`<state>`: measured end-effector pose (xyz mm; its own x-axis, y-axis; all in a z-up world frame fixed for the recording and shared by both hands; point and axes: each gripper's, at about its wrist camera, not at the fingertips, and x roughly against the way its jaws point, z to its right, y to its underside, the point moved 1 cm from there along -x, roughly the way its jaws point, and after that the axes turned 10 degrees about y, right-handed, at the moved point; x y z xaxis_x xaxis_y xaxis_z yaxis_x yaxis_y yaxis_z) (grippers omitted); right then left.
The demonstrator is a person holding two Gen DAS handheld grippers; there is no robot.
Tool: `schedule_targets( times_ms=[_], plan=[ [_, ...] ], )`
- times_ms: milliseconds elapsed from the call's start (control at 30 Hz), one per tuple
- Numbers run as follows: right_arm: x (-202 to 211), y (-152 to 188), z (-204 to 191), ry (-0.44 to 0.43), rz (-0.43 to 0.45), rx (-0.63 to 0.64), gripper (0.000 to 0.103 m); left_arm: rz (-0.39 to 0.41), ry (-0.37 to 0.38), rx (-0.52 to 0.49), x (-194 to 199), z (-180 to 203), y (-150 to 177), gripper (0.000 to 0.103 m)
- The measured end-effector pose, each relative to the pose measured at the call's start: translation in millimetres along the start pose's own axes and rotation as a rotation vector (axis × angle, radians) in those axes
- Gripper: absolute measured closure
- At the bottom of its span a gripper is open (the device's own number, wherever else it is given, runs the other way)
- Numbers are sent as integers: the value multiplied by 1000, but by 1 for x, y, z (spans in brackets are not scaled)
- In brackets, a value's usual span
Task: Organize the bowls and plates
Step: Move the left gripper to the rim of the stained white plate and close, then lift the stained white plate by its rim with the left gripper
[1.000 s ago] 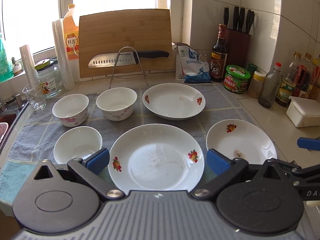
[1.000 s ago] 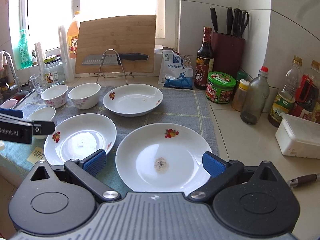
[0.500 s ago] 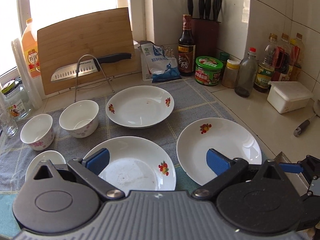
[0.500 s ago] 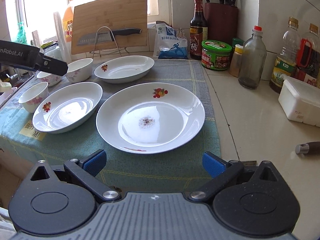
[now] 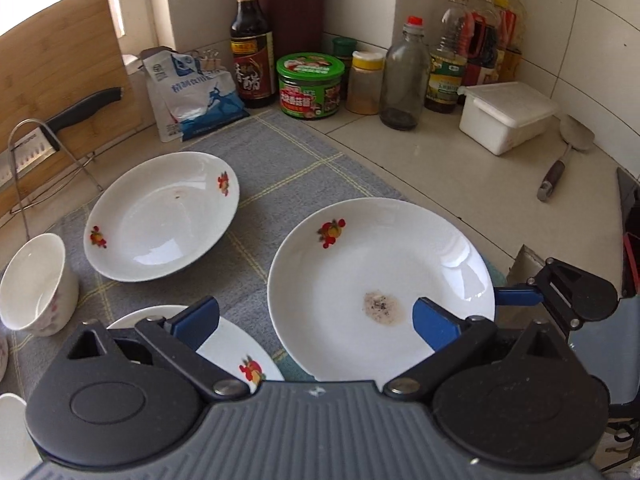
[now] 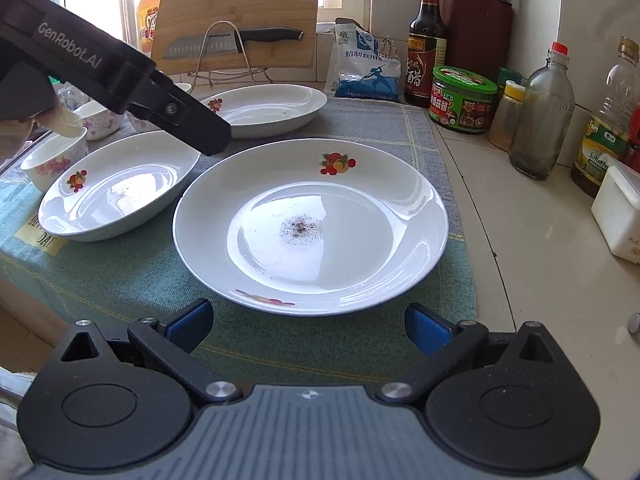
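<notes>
A large white plate with a dirty spot [image 6: 310, 224] lies on the grey-green towel [image 6: 140, 272], also in the left wrist view [image 5: 380, 296]. My right gripper [image 6: 308, 326] is open and empty just short of its near rim. My left gripper [image 5: 316, 318] is open and empty above its left edge. A second flowered plate [image 6: 116, 196] lies left of it, a third [image 5: 160, 216] behind. Small white bowls [image 6: 54, 156] [image 5: 34, 284] stand at the left.
Behind stand a cutting board with a knife on a wire rack [image 6: 236, 46], a salt bag [image 5: 192, 96], a sauce bottle [image 5: 252, 56], a green jar [image 5: 310, 86], several bottles [image 5: 402, 76] and a white box [image 5: 506, 116]. A spatula [image 5: 564, 160] lies on the counter at right.
Both grippers have come closer to the dirty plate and lower. The left one has swung right, from the middle plate to over the dirty plate. Both stay open.
</notes>
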<state>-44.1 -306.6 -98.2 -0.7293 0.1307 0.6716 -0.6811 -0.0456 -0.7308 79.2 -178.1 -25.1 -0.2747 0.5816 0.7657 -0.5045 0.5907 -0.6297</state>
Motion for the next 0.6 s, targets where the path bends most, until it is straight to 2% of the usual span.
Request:
schedule_targets(
  times_ms=[333, 500, 600],
  plan=[
    [-13, -4, -1, 13, 1, 27, 0, -100, 93, -123, -49, -17, -33, 2],
    [-13, -3, -1, 18, 17, 18, 0, -178, 187, -157, -72, -22, -48, 3],
    [-12, -1, 0, 16, 35, 17, 0, -227, 244, -184, -84, -24, -53, 10]
  ],
)
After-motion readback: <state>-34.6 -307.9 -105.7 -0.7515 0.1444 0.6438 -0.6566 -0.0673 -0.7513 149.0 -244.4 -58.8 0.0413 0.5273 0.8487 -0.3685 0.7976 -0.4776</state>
